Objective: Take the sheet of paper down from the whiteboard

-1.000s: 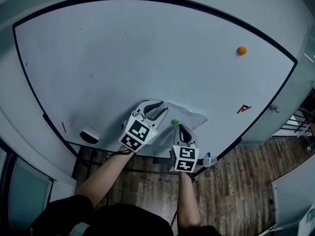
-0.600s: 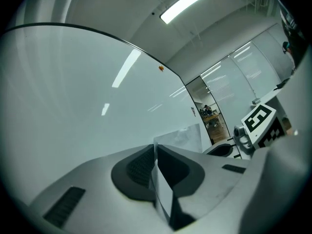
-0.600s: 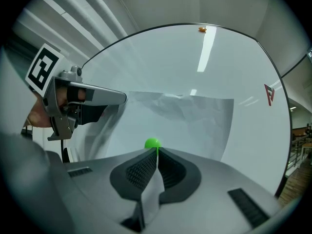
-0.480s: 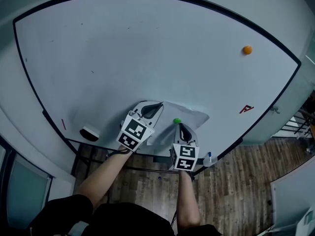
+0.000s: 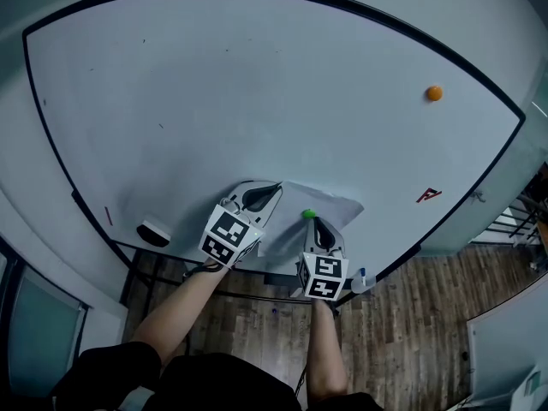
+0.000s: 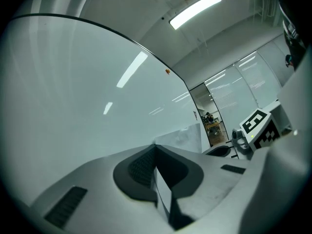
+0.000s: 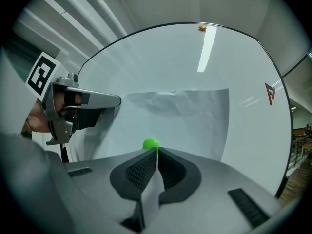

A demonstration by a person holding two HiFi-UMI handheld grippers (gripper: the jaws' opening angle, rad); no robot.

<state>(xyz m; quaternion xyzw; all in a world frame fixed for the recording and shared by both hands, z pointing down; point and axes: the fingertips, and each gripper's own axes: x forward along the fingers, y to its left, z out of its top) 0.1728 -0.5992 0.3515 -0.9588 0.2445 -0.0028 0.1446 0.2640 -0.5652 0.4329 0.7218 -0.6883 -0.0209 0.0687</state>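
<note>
The white sheet of paper (image 5: 330, 202) hangs low on the whiteboard (image 5: 257, 92), pinned by a green magnet (image 5: 307, 214) near its lower edge. My left gripper (image 5: 271, 190) is shut on the sheet's left edge; in the left gripper view a strip of paper (image 6: 163, 194) runs between the jaws of the left gripper (image 6: 155, 151). My right gripper (image 5: 314, 222) is shut on the lower edge just below the magnet. The right gripper view shows the right gripper (image 7: 156, 153) pinching the paper (image 7: 190, 113) right under the green magnet (image 7: 151, 143).
An orange magnet (image 5: 435, 93) sits at the board's upper right and a red mark (image 5: 427, 195) at its right. A board eraser (image 5: 154, 233) rests on the lower left rim. Wooden floor (image 5: 411, 315) lies below. Glass partitions (image 6: 239, 91) stand beyond the board.
The left gripper's jaws, open a second ago, have shut on the paper's left edge and rolled a little. The right gripper has kept still.
</note>
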